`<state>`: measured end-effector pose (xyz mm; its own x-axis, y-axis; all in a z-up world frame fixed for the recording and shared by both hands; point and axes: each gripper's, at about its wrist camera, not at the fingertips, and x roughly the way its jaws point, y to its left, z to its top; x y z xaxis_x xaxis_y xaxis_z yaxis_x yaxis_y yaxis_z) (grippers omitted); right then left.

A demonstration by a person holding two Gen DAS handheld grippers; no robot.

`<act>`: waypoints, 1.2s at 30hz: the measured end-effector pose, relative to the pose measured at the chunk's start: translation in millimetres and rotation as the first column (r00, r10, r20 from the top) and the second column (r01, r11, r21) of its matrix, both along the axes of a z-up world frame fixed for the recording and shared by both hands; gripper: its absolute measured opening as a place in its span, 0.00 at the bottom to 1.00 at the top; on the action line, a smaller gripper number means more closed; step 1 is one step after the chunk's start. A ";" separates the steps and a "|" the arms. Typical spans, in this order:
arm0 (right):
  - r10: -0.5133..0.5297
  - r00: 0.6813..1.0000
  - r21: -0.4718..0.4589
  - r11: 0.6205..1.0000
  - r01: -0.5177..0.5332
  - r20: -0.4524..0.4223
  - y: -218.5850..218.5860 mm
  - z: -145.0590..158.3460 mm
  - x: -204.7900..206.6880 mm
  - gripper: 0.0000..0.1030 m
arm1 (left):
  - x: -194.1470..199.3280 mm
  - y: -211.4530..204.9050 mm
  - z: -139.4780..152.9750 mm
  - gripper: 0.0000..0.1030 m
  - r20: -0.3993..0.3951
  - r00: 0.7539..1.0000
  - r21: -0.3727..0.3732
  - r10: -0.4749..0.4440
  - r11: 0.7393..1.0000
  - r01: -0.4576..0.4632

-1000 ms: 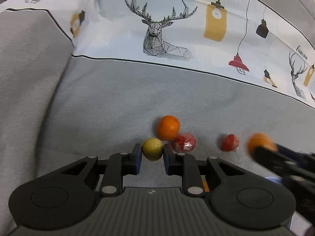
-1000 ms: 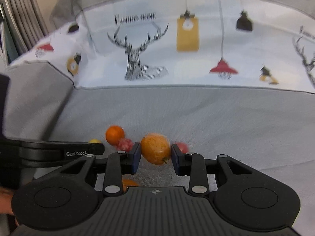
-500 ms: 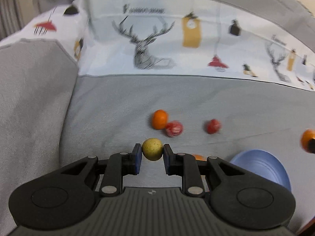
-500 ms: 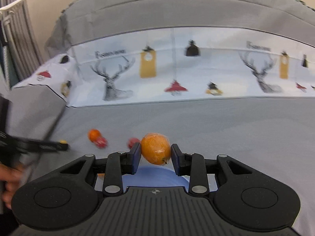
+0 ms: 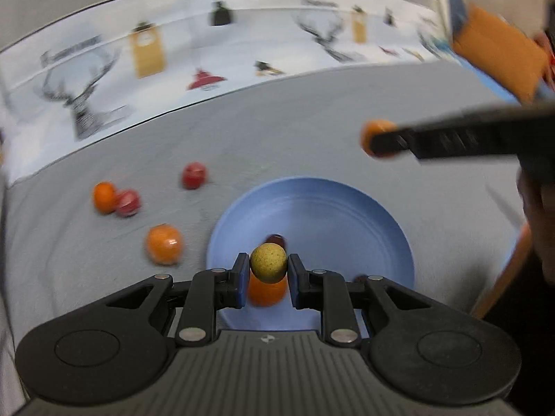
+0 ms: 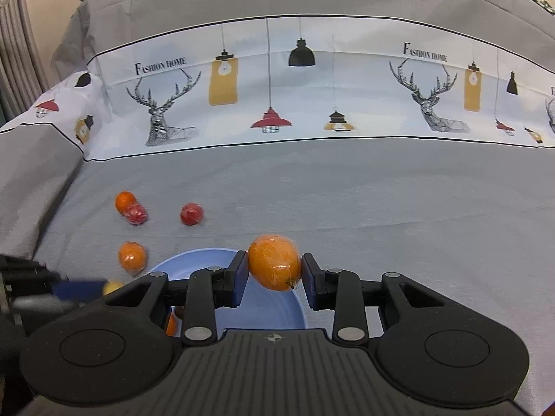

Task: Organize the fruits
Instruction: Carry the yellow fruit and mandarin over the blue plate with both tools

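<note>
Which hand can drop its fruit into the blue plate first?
Probably the left. The left hand-held gripper holds the small yellow-green round fruit right over the round blue plate. The right hand-held gripper holds its orange wrapped fruit nearer the plate's far rim.

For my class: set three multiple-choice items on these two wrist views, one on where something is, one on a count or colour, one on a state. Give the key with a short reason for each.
1. Where is the blue plate?
A. on the grey cloth
B. on a wooden shelf
C. inside a basket

2. How many fruits lie loose on the cloth beside the plate?
A. one
B. four
C. seven

3. What is the left gripper doing?
A. hanging open and empty
B. shut on a yellow-green fruit
C. holding a knife

Key: 1 A, grey cloth surrounds the plate. 2 B, two orange and two red ones show left of it. 3 B, its pads press the fruit from both sides.
</note>
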<state>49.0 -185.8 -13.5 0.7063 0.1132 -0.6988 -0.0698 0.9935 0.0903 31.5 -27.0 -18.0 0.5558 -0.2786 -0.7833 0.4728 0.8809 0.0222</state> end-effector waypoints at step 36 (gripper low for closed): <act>0.078 0.997 -0.079 0.994 -0.080 -0.026 19.6 -11.2 7.4 0.34 | 10.0 -16.0 -18.6 0.24 -0.022 0.997 0.067 -0.080 0.994 0.081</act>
<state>56.4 -166.2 -24.8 0.6811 0.1106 -0.7238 -0.1469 0.9891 0.0129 41.5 -43.0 -36.6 0.5186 -0.2679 -0.8120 0.5433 0.8366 0.0709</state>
